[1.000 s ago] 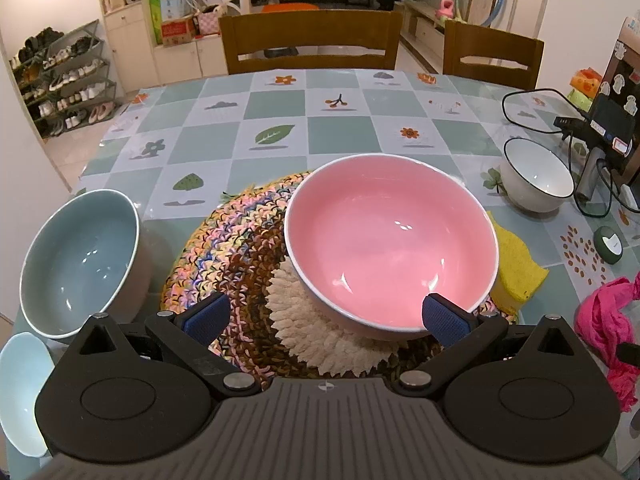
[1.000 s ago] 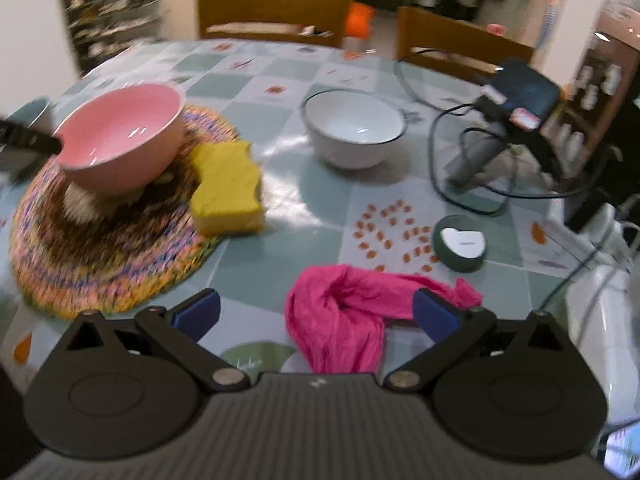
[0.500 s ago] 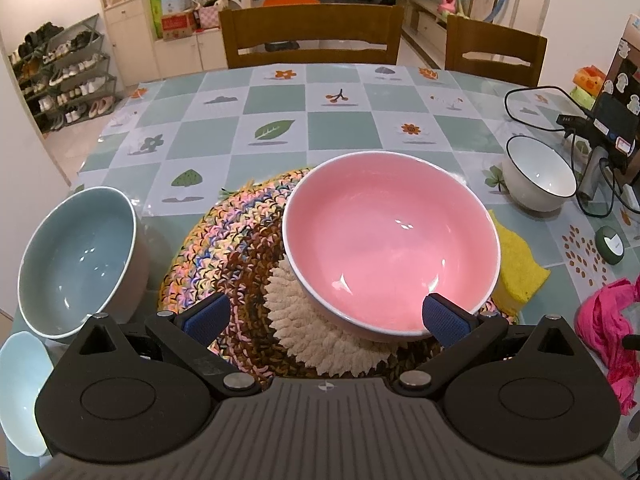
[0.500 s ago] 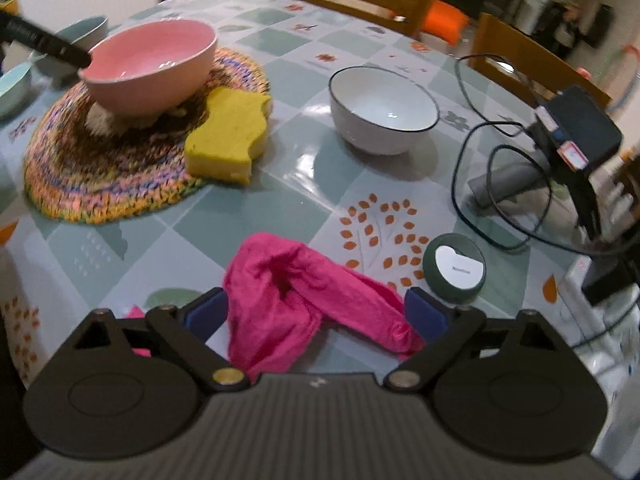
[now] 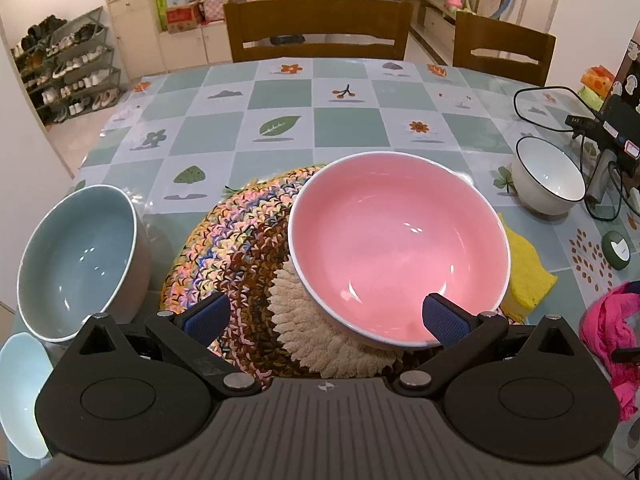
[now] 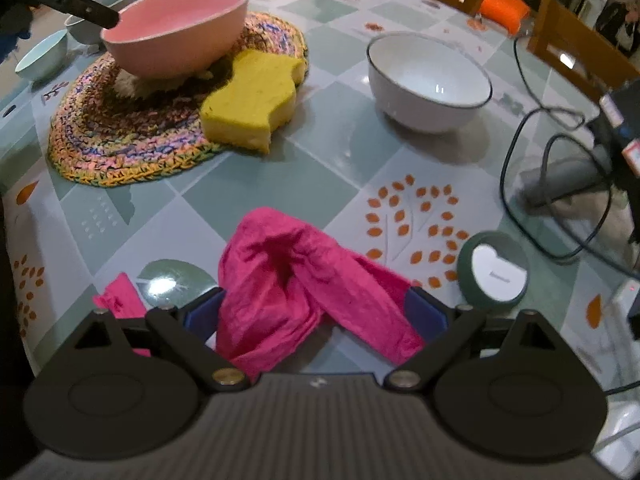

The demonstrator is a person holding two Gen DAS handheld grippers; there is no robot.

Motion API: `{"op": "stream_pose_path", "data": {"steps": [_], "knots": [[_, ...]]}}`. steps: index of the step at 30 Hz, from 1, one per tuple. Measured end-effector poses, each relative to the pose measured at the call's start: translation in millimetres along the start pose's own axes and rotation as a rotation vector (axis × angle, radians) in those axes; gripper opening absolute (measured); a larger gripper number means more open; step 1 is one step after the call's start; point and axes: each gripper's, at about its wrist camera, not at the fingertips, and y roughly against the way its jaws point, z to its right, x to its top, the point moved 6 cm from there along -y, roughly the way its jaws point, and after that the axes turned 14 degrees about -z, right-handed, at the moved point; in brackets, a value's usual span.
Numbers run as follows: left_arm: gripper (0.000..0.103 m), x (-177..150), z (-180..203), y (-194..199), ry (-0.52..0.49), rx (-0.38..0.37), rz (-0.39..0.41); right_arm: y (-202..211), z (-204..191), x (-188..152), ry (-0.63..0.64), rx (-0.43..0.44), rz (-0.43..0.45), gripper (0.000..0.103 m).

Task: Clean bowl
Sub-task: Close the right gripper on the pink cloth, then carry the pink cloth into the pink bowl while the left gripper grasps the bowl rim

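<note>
A pink bowl (image 5: 400, 248) stands on a woven round mat (image 5: 240, 240); it also shows in the right wrist view (image 6: 176, 28). My left gripper (image 5: 324, 318) is open, its right finger over the bowl's near rim, its left finger outside over the mat. A crumpled pink cloth (image 6: 304, 280) lies on the table; it also shows in the left wrist view (image 5: 608, 328). My right gripper (image 6: 314, 314) is open, its fingers on either side of the cloth's near part. A yellow sponge (image 6: 252, 100) lies beside the pink bowl.
A grey-blue bowl (image 5: 80, 256) and a small pale dish (image 5: 20, 392) are at the left. A white bowl (image 6: 428, 76) stands at the right. A green round device (image 6: 494, 272), black cables (image 6: 560, 184) and a dark gadget are at the right edge. Chairs stand behind the table.
My right gripper has moved down and forward over the pink cloth, which now lies between its fingers. My left gripper has stayed at the pink bowl's near rim, rising slightly.
</note>
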Motion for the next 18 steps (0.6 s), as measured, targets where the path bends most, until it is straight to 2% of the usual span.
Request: {"op": "stream_pose_path", "data": {"steps": [2,5,7,9,16,18], "knots": [[0.103,1.0,-1.2,0.2,0.005,-0.004,0.001,-3.8,1.7,-0.5,-0.018,0.009,-0.002,0.09],[0.103,2.7,-2.5,0.3,0.011,-0.007,0.002,-4.1,5.5,-1.3,-0.05,0.014,0.012,0.07],[0.103,4.1,-3.5,-0.3,0.015,-0.01,0.002,-1.1,9.0,-1.2,-0.078,0.02,0.026,0.05],[0.103,5.0,-4.2,-1.7,0.018,-0.013,-0.002,3.3,12.8,-1.9,-0.118,0.033,0.038,0.04],[0.103,6.1,-8.9,-3.0,0.026,-0.018,0.003,17.5,3.5,0.0,-0.17,0.025,0.072,0.024],[0.103,6.6,-11.5,-4.3,0.031,-0.019,0.002,25.0,-1.0,4.5,-0.179,0.015,0.094,0.023]]}}
